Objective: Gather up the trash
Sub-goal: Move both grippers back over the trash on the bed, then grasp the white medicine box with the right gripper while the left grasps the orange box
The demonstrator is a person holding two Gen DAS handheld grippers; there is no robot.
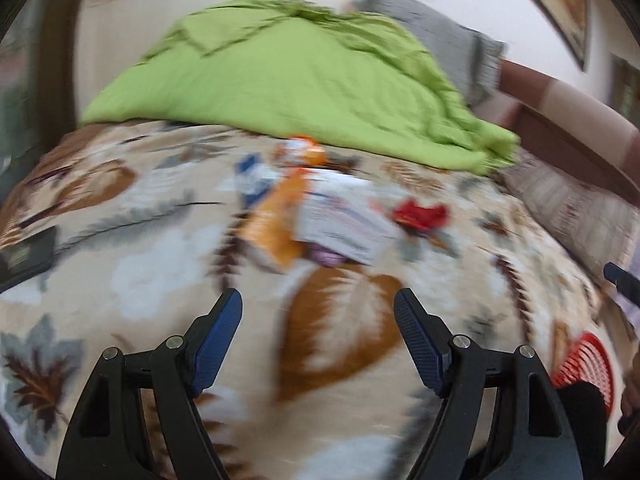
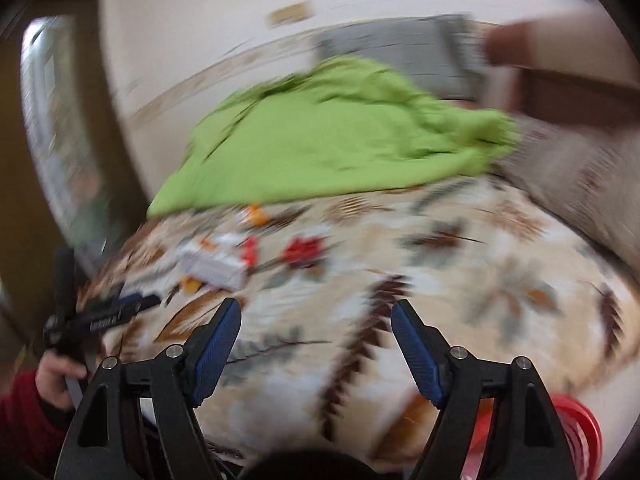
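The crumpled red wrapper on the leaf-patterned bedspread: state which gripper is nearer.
Left, probably. The crumpled red wrapper lies ahead-right of the left gripper; the right gripper sees it farther ahead-left.

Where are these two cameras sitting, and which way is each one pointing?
Left wrist view: rides on the left tongs, open, looking across the leaf-patterned bedspread at the blurred pile of wrappers and papers.
Right wrist view: rides on the right tongs, open, over the same bed; the person's left hand and red sleeve show low left.
Both share the crumpled green blanket, the trash and the red slotted plastic basket.
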